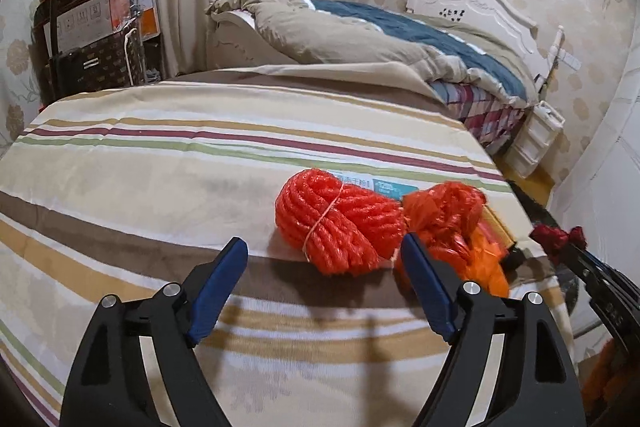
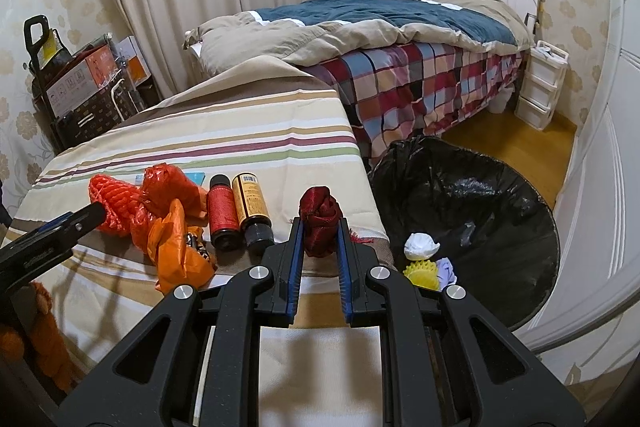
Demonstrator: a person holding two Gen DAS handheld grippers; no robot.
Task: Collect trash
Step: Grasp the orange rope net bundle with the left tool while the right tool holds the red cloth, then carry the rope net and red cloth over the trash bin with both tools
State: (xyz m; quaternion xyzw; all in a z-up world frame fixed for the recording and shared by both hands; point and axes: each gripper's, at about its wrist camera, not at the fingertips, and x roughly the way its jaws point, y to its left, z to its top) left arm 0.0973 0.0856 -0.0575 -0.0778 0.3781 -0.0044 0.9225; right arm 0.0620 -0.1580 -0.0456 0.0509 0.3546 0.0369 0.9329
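Nearest the right wrist camera, the right gripper (image 2: 319,227) is clamped on a dark red mesh wad (image 2: 321,223), its blue pads pressing both sides, held above the edge of the striped cloth (image 2: 248,131) and just short of the black-lined trash bin (image 2: 472,195), which already holds a white crumpled paper (image 2: 421,245), a yellow spiky ball (image 2: 421,274) and a pale scrap. Left of the wad lie two small bottles (image 2: 238,211) side by side, then the orange plastic bag (image 2: 176,243) and the red net bundle (image 1: 340,221). The left gripper (image 1: 322,255) stands wide open with nothing between its pads, the bundle just ahead of its tips and the orange bag touching or just behind its right finger. The risk, as I judge it: closing from here could snag the bag along with the bundle, or pinch only loose netting so it slips out. The red wad might also drop on the cloth if released before it is over the bin.
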